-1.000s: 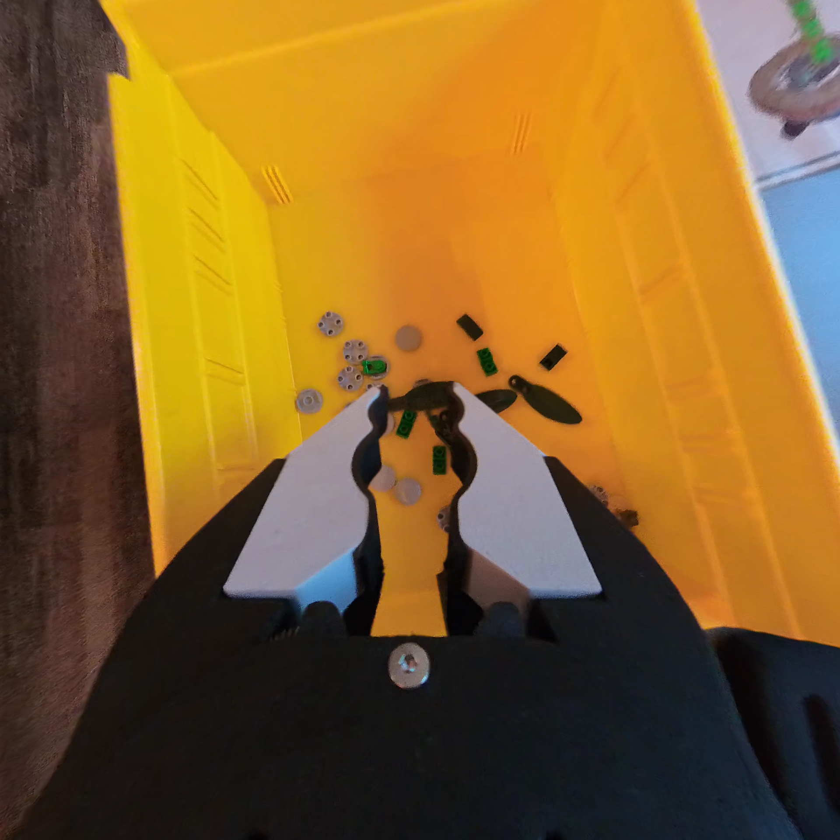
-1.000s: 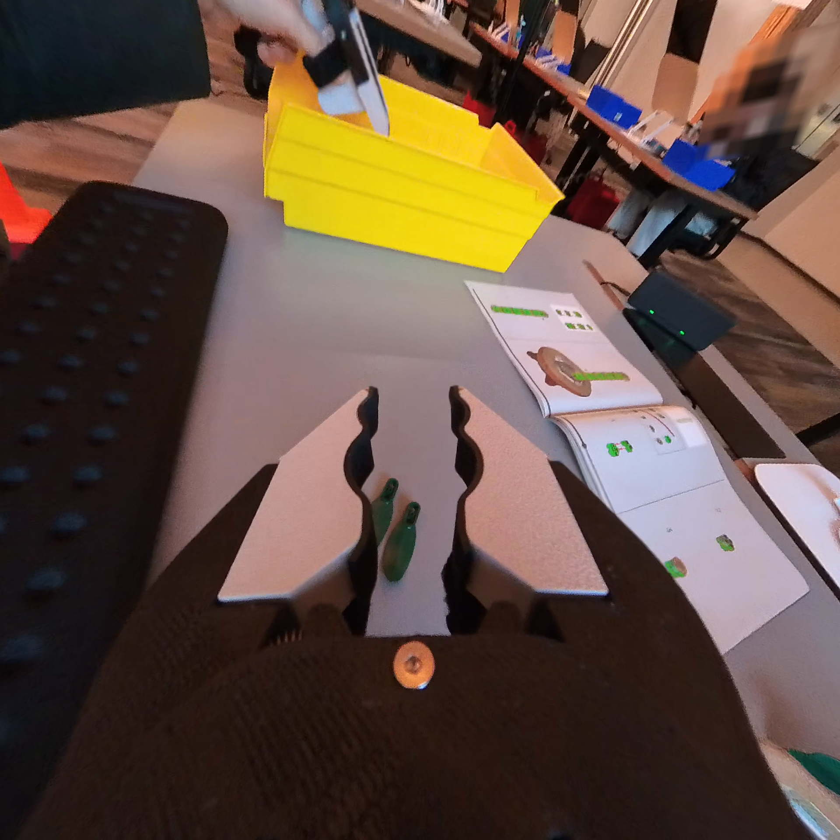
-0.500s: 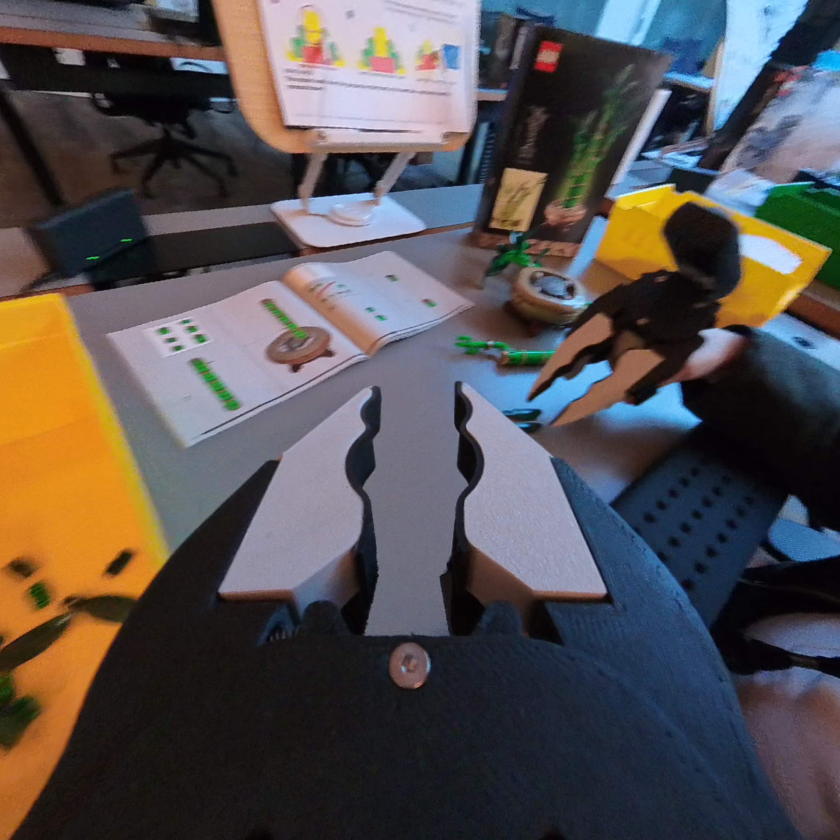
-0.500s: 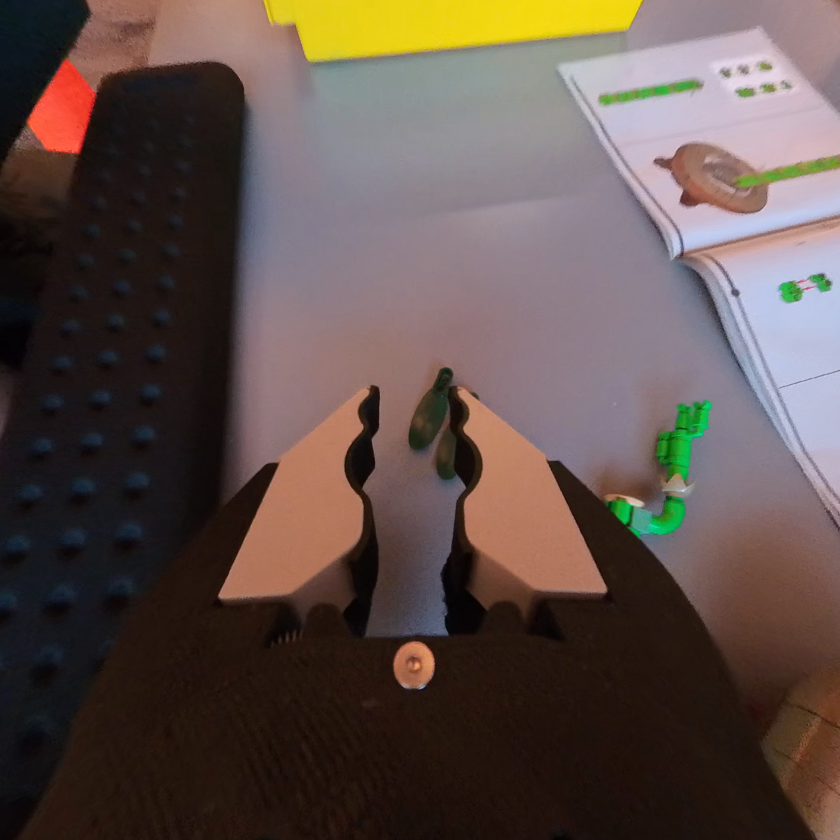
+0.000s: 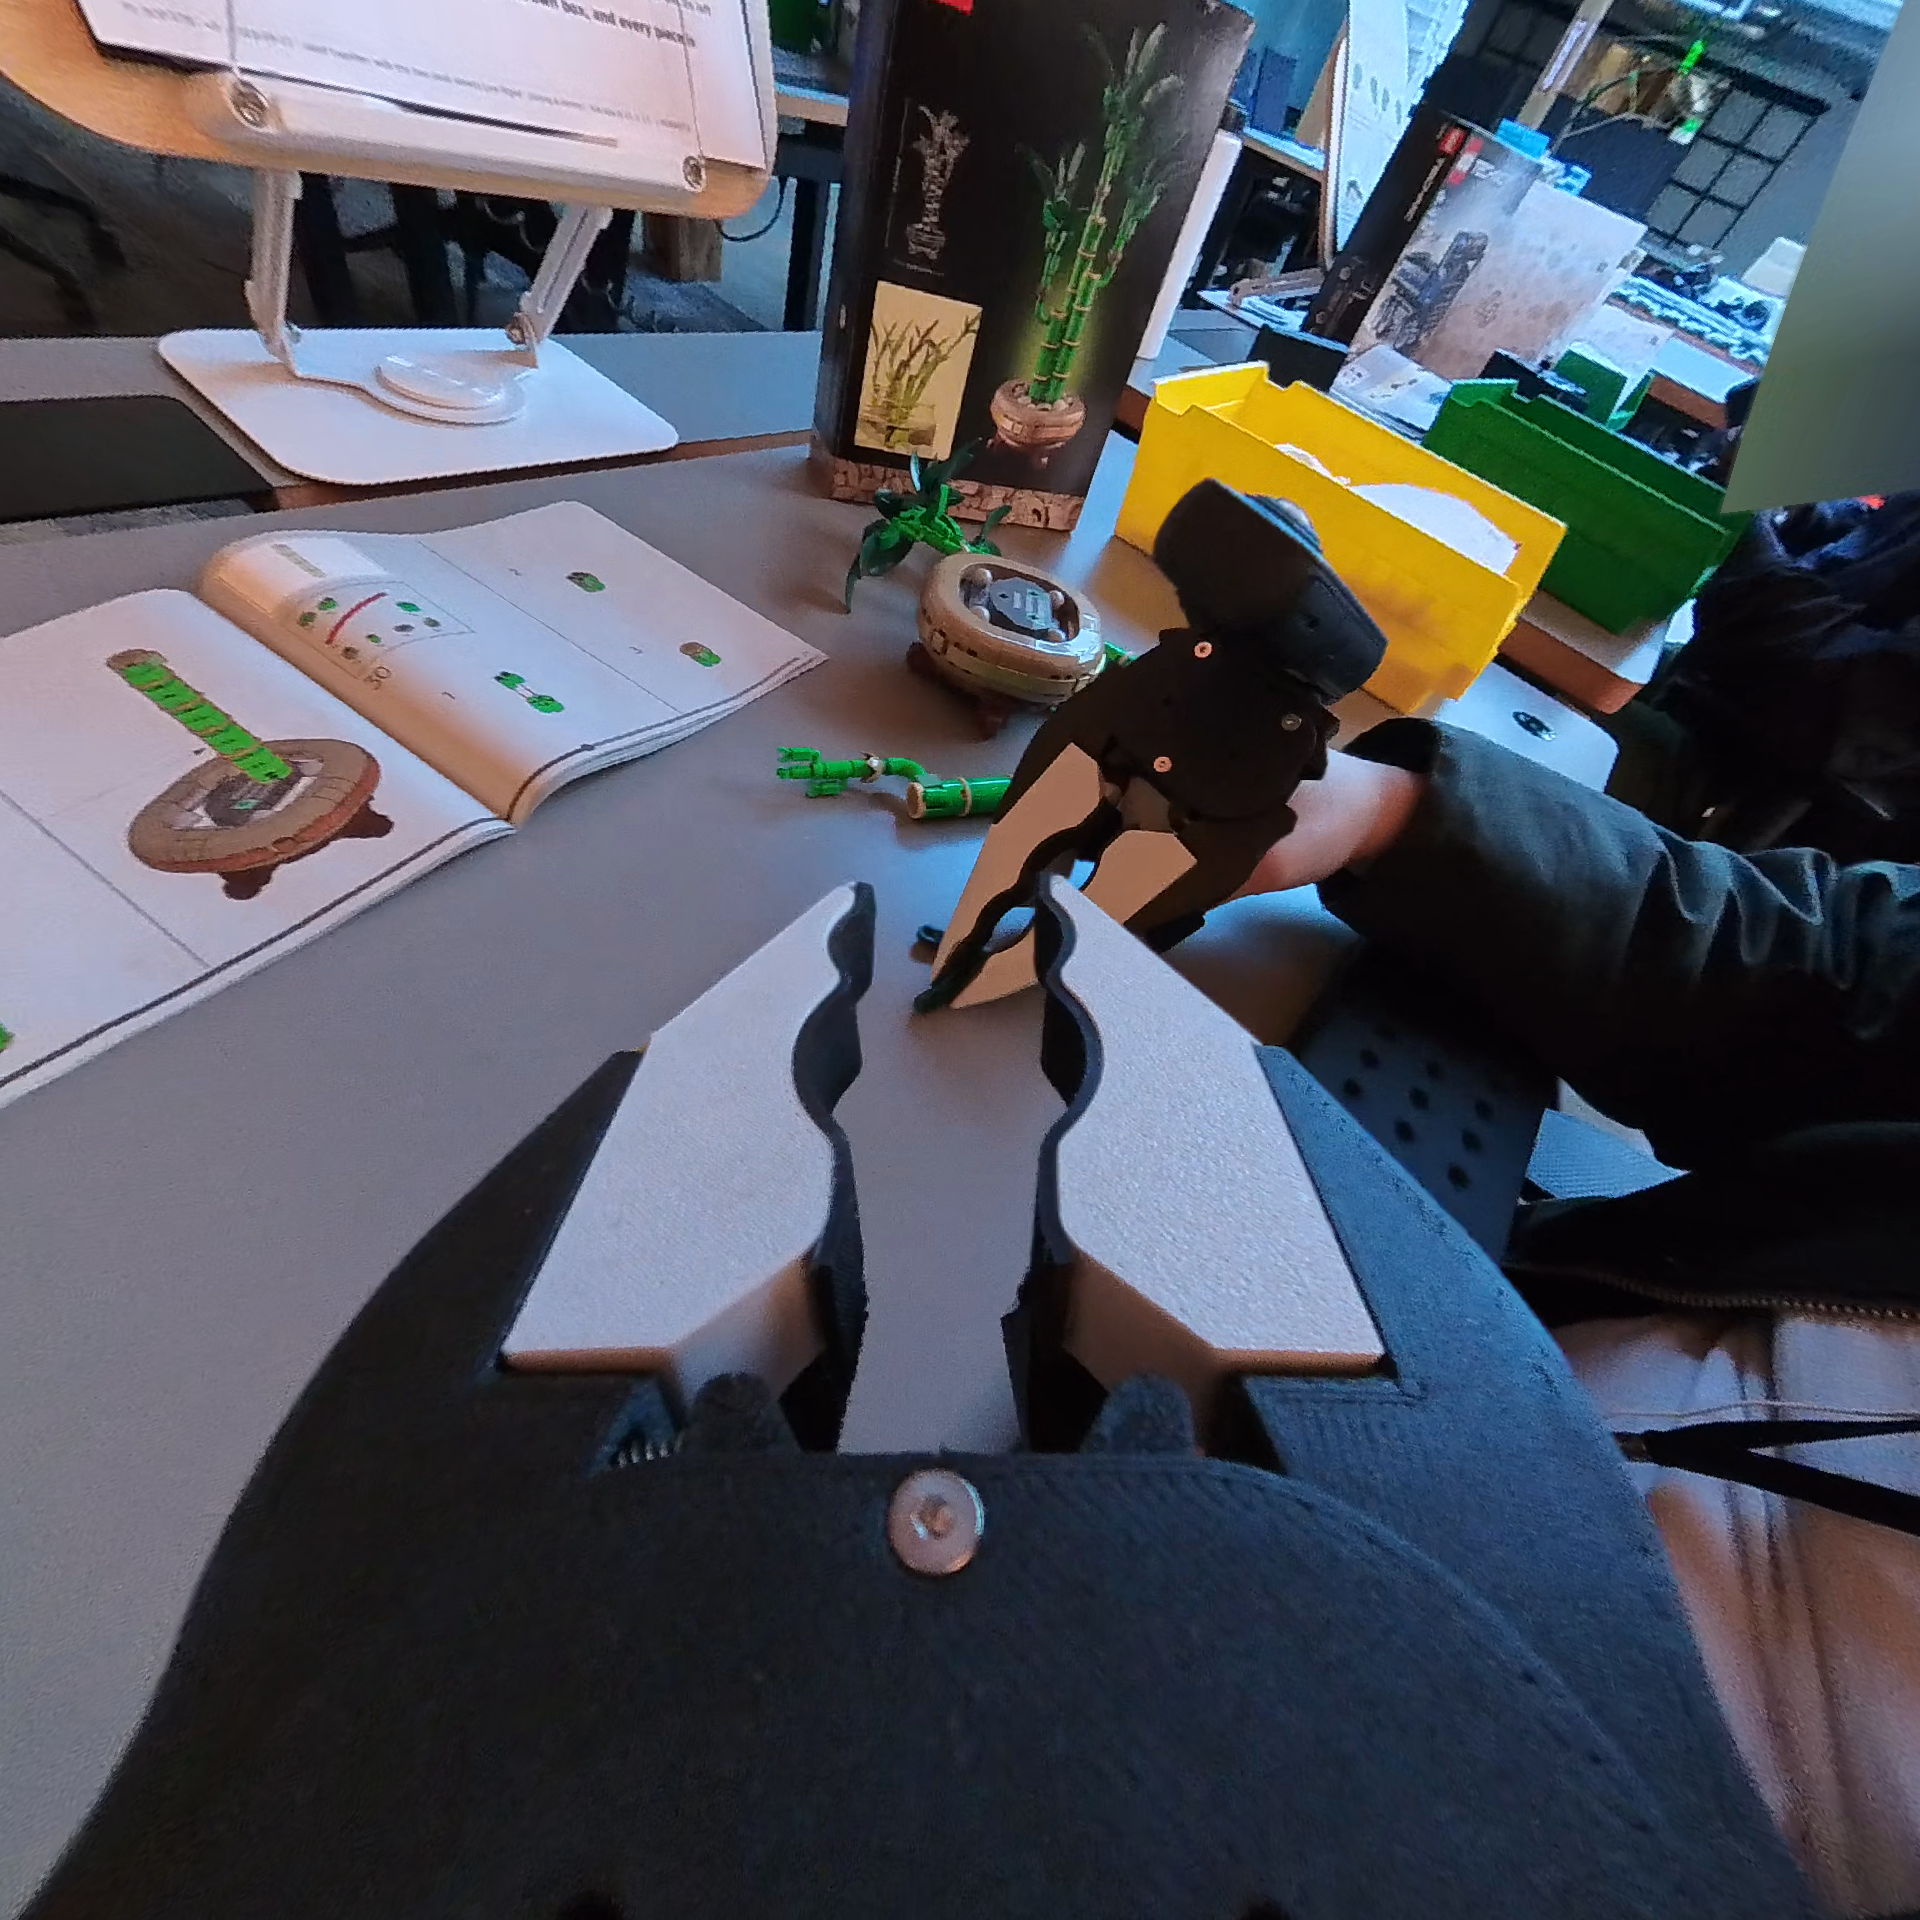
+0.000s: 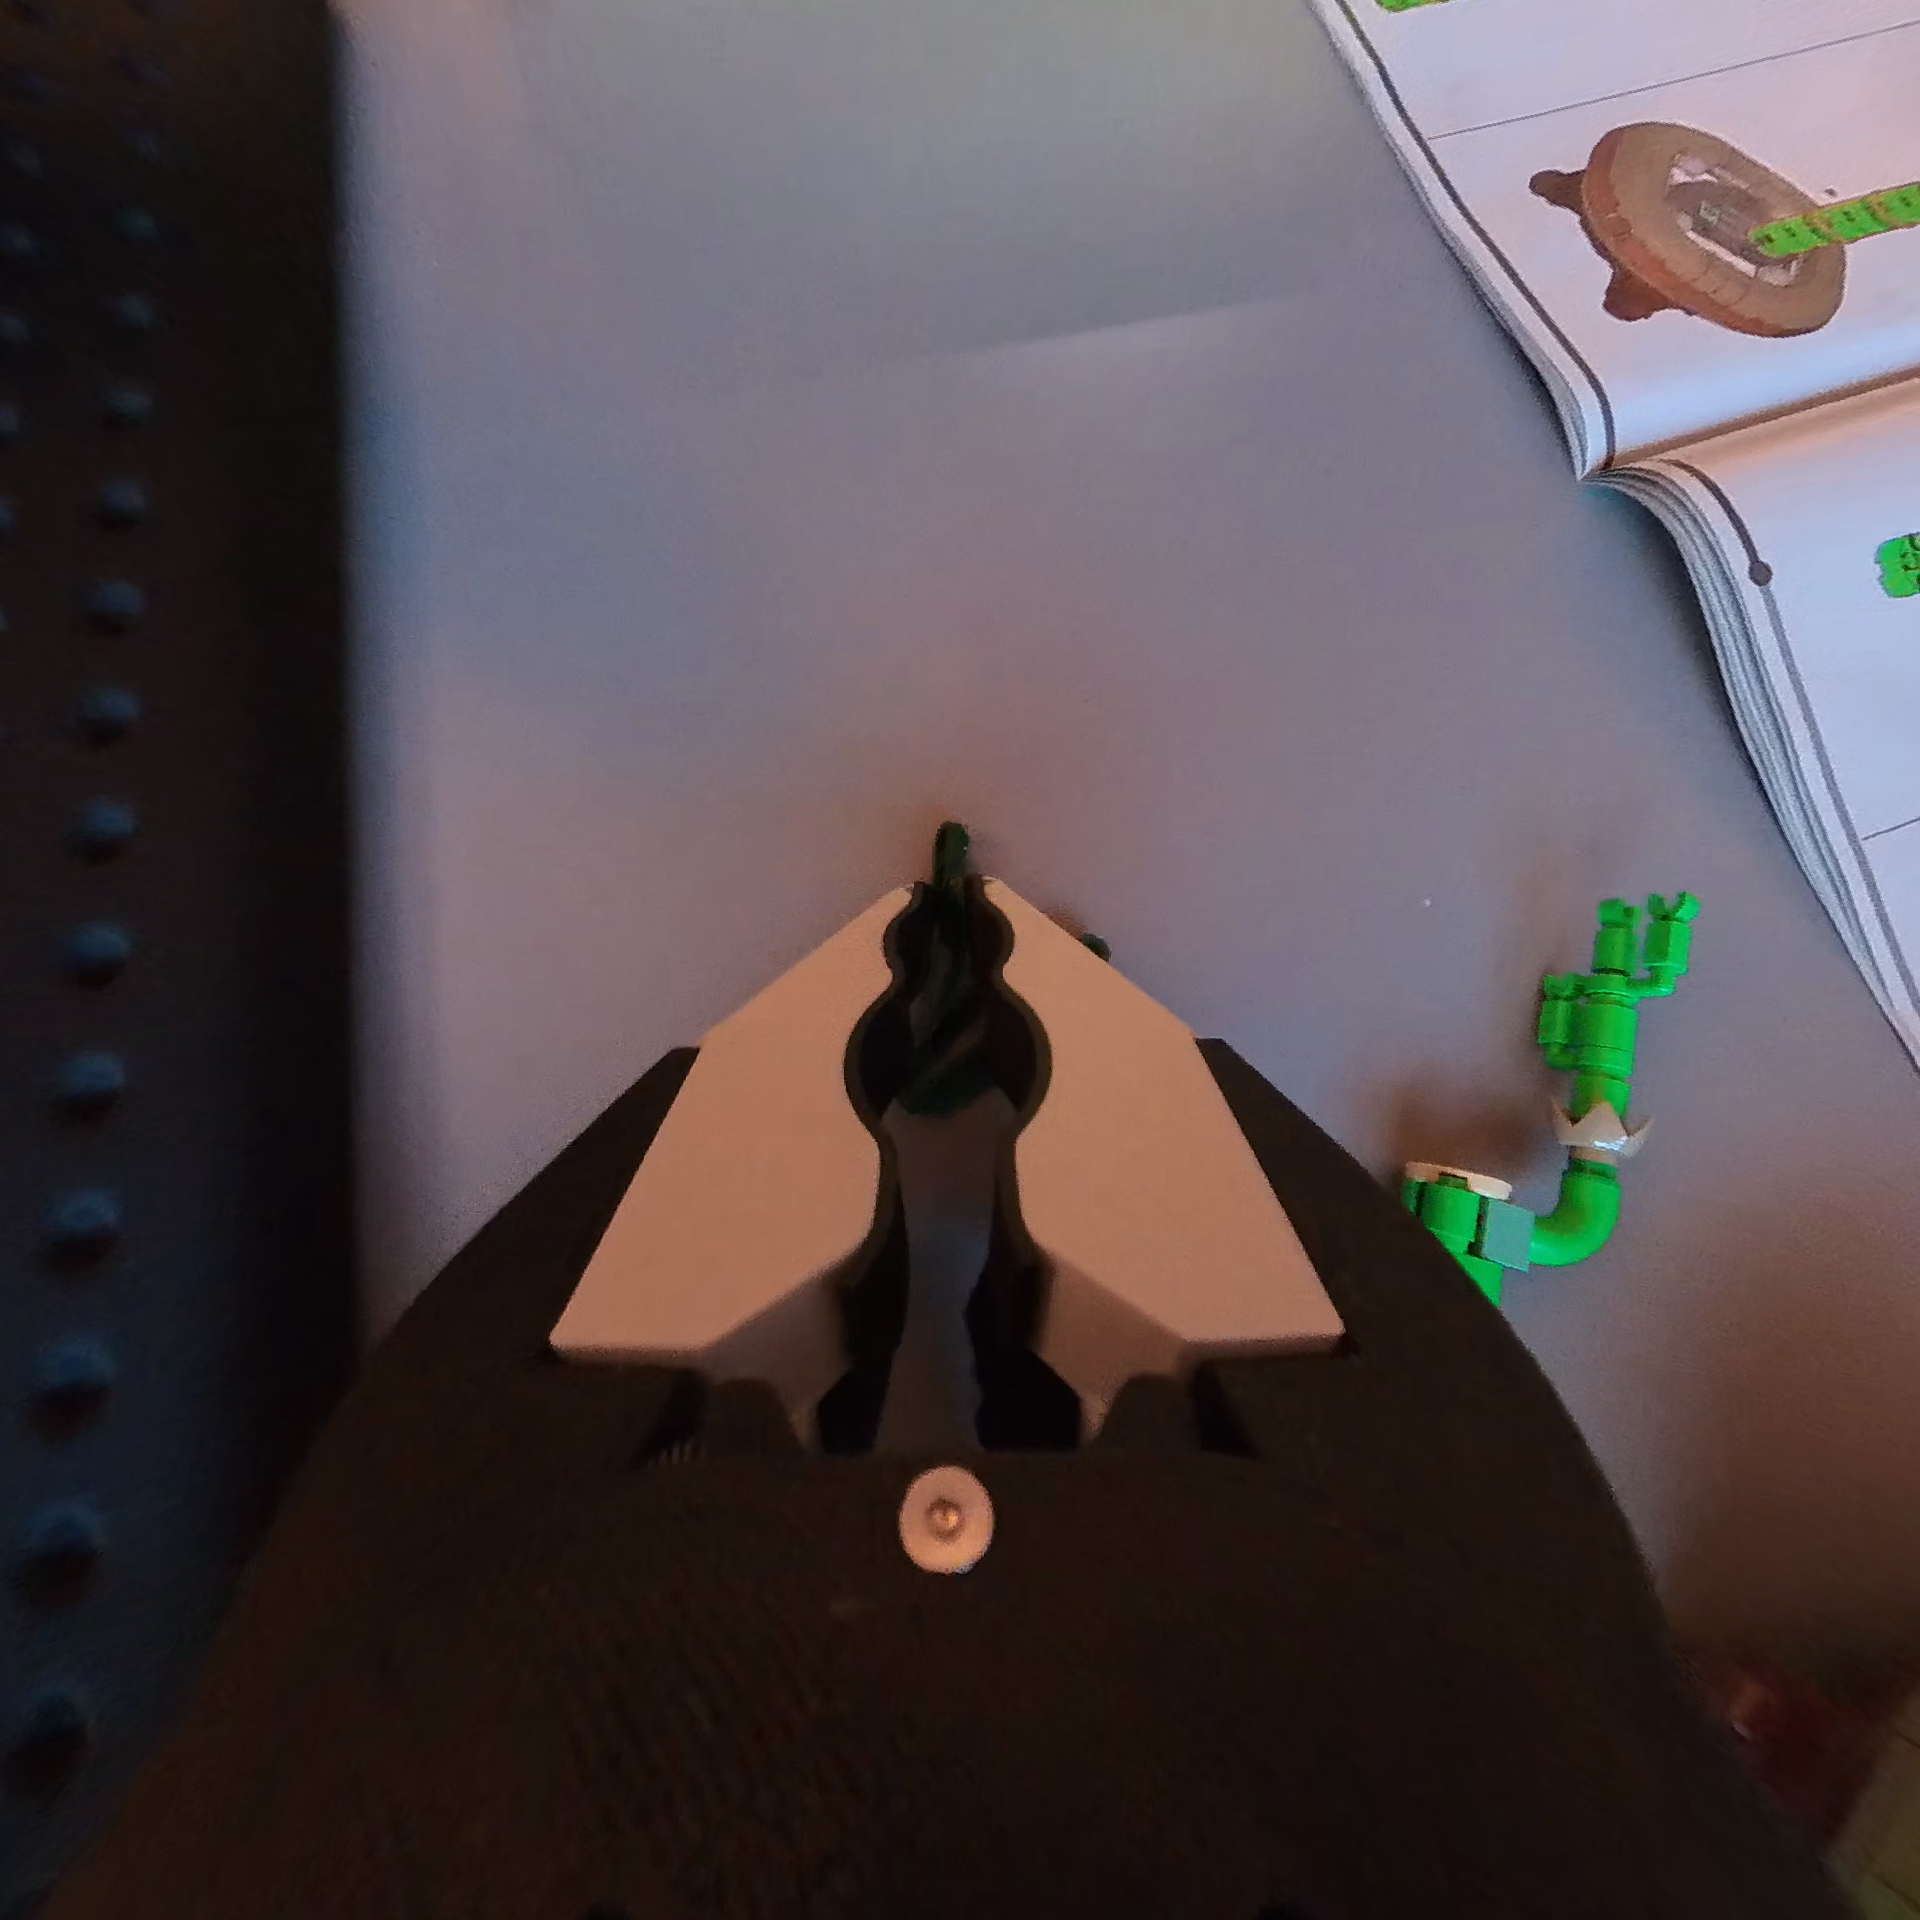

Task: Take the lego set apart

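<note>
My right gripper (image 6: 951, 888) is shut on a dark green lego leaf (image 6: 948, 1003) lying on the grey table; the leaf's stem pokes out past the tips. A second leaf (image 6: 1093, 945) peeks out at the right finger's edge. In the left wrist view the right gripper (image 5: 961, 971) stands tip-down on the table with a leaf (image 5: 935, 1000) at its tips. My left gripper (image 5: 951, 914) is open and empty above the table, just short of it. A bright green bamboo stalk (image 6: 1590, 1091) lies to the right; it also shows in the left wrist view (image 5: 894, 779). The round tan pot base (image 5: 1008, 629) stands behind.
An open instruction booklet (image 5: 343, 686) lies at the left. The lego set box (image 5: 1018, 249) stands at the back, with a white document stand (image 5: 416, 400) beside it. A yellow bin (image 5: 1340, 530) and a green bin (image 5: 1569, 499) sit at the right. A black studded armrest (image 6: 156, 727) borders the table. There is about 15 cm between the tips of the two grippers. The bright green bamboo stalk (image 6: 1590, 1091) is closer to my right gripper, around 11 cm from its tips; the left tips are 20 cm off.
My left gripper left the yellow bin, swung to the table and moved close to the right gripper. My right gripper came down over the two leaves and shut on one.
</note>
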